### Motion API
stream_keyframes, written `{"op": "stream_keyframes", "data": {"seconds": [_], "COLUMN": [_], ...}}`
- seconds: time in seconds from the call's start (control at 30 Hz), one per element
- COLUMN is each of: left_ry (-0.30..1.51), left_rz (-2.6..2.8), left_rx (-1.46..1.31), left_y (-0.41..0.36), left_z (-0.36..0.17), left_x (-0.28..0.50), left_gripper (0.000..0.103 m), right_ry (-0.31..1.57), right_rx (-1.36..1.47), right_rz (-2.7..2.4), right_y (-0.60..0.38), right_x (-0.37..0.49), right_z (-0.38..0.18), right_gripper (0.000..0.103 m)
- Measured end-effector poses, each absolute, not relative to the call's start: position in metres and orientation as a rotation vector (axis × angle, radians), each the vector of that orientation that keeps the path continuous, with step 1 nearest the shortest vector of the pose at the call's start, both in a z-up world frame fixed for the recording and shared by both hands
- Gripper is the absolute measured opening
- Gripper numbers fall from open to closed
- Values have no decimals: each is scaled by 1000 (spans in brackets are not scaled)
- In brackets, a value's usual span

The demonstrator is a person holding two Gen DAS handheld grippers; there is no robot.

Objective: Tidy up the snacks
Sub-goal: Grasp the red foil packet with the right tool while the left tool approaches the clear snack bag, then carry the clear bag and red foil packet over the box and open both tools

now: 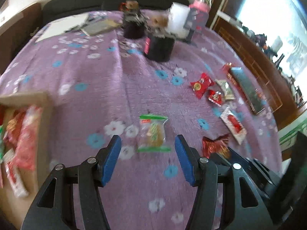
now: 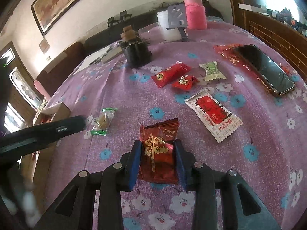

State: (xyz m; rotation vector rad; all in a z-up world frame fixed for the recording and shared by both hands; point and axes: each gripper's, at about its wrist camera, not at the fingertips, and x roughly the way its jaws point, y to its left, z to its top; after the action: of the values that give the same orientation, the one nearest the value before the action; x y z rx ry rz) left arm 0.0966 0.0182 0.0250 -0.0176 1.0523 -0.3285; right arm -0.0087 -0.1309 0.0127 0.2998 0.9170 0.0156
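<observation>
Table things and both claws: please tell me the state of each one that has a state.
left claw: open, nothing held
right claw: around dark red snack packet, pads at its sides
green-edged snack: lying flat, sealed
cardboard box: open, snacks inside
phone: screen dark
pink flask: capped, upright

daylight from right window, glare | left view motion-blurred | fisheye-bent edges

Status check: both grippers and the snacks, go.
Left gripper open above green-edged snack. Right gripper fingers flank dark red packet. Path clear.
</observation>
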Motion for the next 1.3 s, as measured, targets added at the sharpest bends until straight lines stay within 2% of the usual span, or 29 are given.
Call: {"op": "stream_keyframes", "data": {"seconds": [0.2,0.23,0.27,0.3,0.53,0.8,1.03,1.3], "left_ry": [1039,1025,1015,1001,1001,954,910,918], "left_rz": [-319,-309,-295,-281,-297,-368,-282,-73], "left_rx": [112,132,164,193,133,-39,-163,-266], "left_y": [-10,-13,-16,-18,-5,44,138,258], "left_z": [9,9,8,8,17,57,70,51], "left_x": [103,102,101,99,87,37,-4,-26], "left_gripper": [56,52,38,29,28,28,29,29], "right_ry": [922,923,923,924,918,886,845,835], "right_rx": [330,332,335,334,337,382,371,329], "right_rz": [20,20,20,20,24,69,58,92], "right_y": [-134,-135,-135,-135,-134,-136,-136,-112], "right_x": [-9,-9,-9,-9,-10,-11,-15,-18], "right_z": [13,13,13,13,14,16,20,31], "right_gripper": [36,36,36,36,34,34,34,34]}}
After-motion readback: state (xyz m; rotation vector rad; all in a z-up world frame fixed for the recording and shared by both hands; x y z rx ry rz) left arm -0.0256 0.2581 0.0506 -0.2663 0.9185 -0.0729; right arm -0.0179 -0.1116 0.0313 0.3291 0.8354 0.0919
